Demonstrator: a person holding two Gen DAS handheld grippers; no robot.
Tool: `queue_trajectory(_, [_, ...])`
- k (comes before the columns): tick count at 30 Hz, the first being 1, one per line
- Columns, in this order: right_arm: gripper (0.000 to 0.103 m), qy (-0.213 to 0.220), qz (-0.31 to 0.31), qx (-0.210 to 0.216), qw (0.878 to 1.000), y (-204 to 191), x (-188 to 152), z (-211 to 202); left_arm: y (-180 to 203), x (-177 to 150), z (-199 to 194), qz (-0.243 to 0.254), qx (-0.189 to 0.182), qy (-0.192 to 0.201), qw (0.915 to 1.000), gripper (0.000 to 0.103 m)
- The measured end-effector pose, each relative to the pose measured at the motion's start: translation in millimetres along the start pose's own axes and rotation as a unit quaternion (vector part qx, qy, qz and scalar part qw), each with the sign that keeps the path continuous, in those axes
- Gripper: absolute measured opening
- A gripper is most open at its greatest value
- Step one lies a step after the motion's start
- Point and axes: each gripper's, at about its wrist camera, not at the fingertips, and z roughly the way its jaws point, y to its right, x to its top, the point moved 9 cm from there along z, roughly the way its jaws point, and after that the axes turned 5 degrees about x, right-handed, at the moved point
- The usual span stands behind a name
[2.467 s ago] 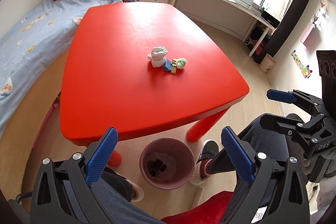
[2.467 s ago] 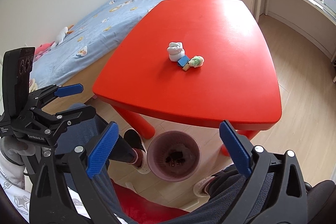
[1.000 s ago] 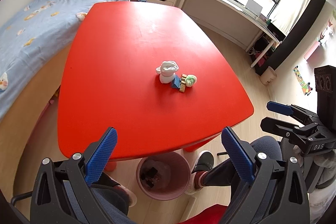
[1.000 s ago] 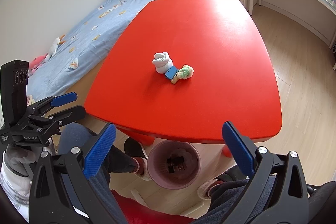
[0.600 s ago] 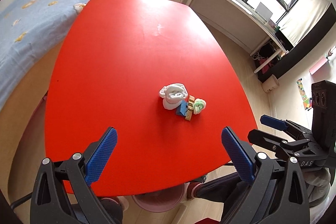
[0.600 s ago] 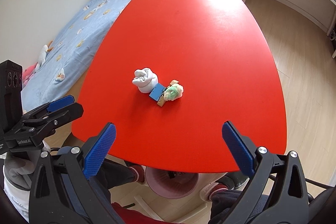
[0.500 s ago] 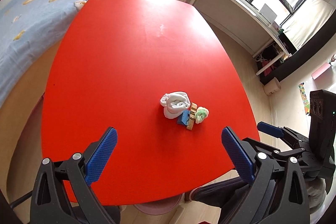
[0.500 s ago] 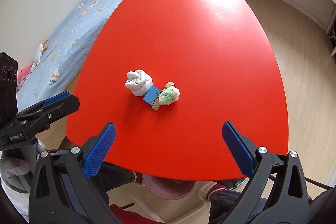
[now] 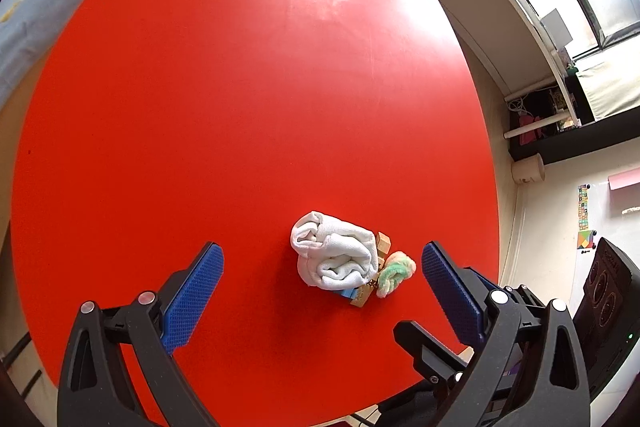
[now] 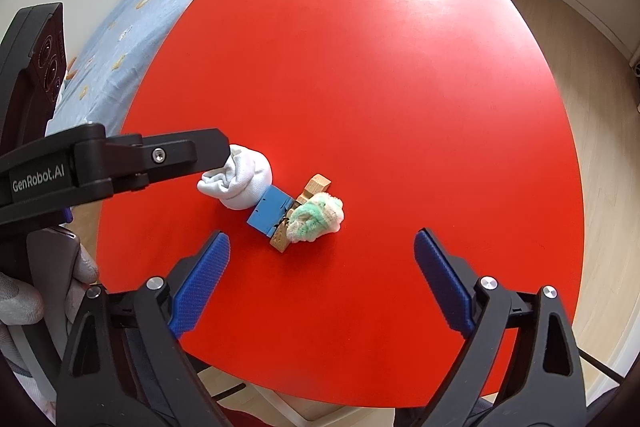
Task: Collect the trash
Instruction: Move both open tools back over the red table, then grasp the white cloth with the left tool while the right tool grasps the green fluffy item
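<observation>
A small heap of trash sits on the glossy red rounded table, towards the near right part of its top: a rolled-up white cloth bundle, a flat blue rectangular block tucked against it, a pale wooden block with another wooden piece poking out beneath the blue one, and a fluffy green-and-white pompom-like wad pressed up against the wood. All of them touch one another in a tight cluster and rest on the tabletop. The left gripper, black-framed with blue textured pads, points steeply down over the table with its jaws spread wide apart; the cloth bundle and its neighbours lie ahead between the two pads, and neither pad touches them. From the right wrist view one black finger of that left tool reaches in from the left, its tip just at the cloth bundle; whether it touches I cannot tell. The right gripper, of the same make, also tilts down over the near edge of the table, its jaws wide apart though they have just been closing a little, with nothing between the pads; the pile lies just beyond them. A grey-gloved hand grips the left tool's handle, and a pale blue patterned bedspread lies beyond the table's far left edge
</observation>
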Motion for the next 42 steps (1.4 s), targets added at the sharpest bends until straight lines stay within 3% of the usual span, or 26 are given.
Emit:
queue_trajectory(9, [0.075,-0.003,0.014,0.008,1.000,4,3,11,3,-4,18,-0.005,0.009,-0.025,0.9996,0.095])
queue_trajectory(11, [0.070,-0.004,0.015,0.009,1.000,5,4,12,0,-5,21,-0.006,0.012,-0.028,0.9995,0.084])
queue_trajectory(24, [0.050,-0.011,0.030,0.020,0.999,9,6,21,-8,-9,20,-0.008,0.009,-0.033,0.9994,0.047])
queue_trajectory(31, [0.037,-0.009,0.038,0.023,0.999,11,9,26,-4,-6,23,-0.006,0.007,-0.030,0.9995,0.042])
queue_trajectory(34, [0.023,-0.011,0.037,0.023,0.999,11,9,28,-5,-6,22,-0.002,0.007,-0.027,0.9996,0.041])
queue_trajectory(42, [0.020,-0.007,0.032,0.018,0.999,12,10,24,-10,-7,17,0.005,0.015,-0.011,0.9998,0.039])
